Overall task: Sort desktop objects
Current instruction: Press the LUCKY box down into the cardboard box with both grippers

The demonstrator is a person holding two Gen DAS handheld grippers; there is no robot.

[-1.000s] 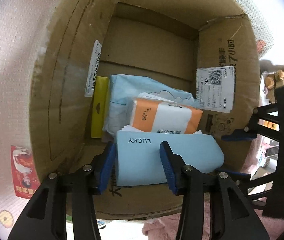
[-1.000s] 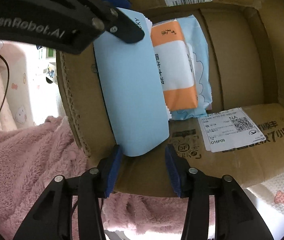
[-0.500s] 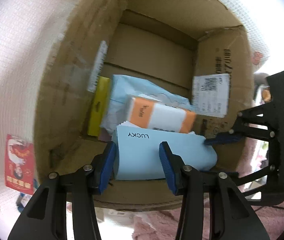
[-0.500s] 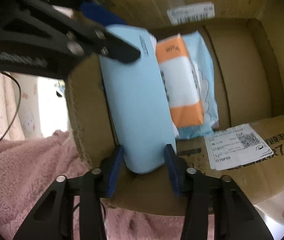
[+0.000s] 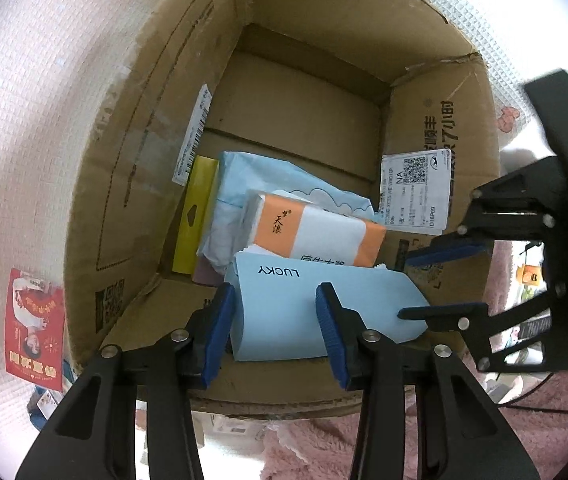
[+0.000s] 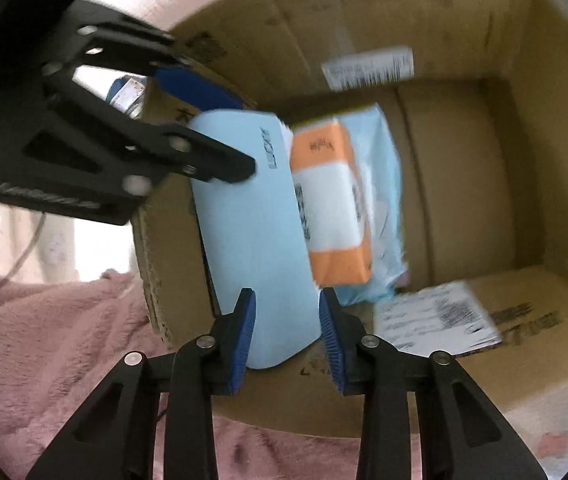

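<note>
— What is shown in the box [image 5: 324, 20]?

— A pale blue case [image 5: 280, 300] marked LUCKY is seen tilted at the near wall of the open box, its lower edge hidden behind that wall. Just beyond it an orange-and-white tissue pack [image 5: 316, 232] is laid on a light blue packet [image 5: 252, 176], and a yellow pack [image 5: 196, 216] is stood against the left wall.

— How is the case held?

— One end is clenched in the left tongs [image 5: 274, 320], one finger laid on the printed face and the other set behind it. Their jaws have just been drawn a little closer on the case.

— And the other end?

— It is framed by the right tongs [image 6: 286, 320], whose jaws have just been closing with the case between them. The pads are seen at its edges. Whether it is yet pressed cannot be told, as that view is blurred.

— What is seen outside the box?

— A pink blanket [image 6: 64, 340] is bunched against the near wall.
</note>
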